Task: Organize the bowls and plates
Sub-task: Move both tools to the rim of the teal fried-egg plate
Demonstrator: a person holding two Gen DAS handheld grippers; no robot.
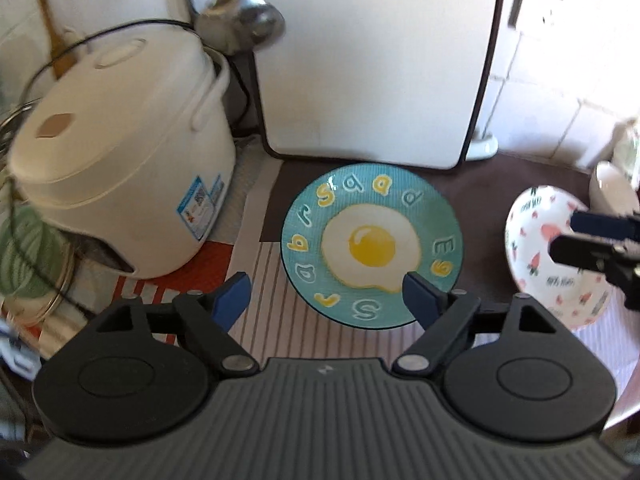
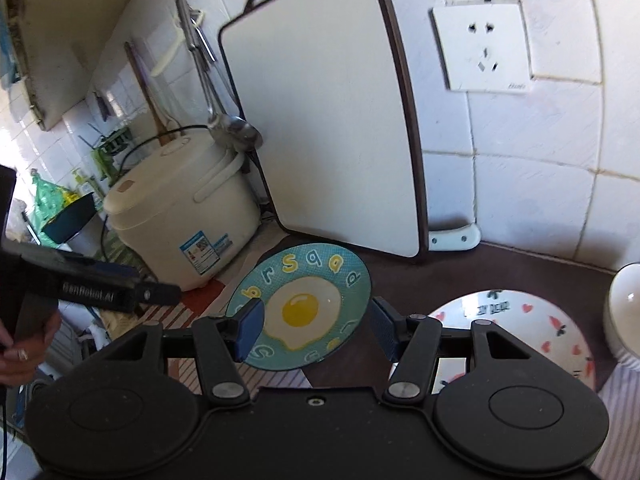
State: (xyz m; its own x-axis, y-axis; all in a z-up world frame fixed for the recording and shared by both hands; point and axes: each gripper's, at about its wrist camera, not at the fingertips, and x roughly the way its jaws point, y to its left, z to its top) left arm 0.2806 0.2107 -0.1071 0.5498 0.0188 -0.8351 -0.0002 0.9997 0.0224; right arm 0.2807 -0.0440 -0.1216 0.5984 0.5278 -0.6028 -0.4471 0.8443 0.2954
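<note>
- Two plates lie on the worktop in the left wrist view: a teal egg plate flat in the middle, just before a leaning white cutting board, and a white strawberry plate to its right.
- Left gripper has its jaws spread wide with nothing between them; its right blue pad sits over the egg plate's near rim, and contact cannot be told.
- Cream rice cooker stands to the left; the right gripper enters from the right edge over the strawberry plate.
- Right wrist view: the right gripper hovers with jaws parted on either side of the egg plate, pads not pressing it.
- Strawberry plate lies right of it, with a white bowl further right.
- Left gripper comes in from the left, a hand on its handle; its jaws cannot be told here.
- Wall socket sits on the tiles.
</note>
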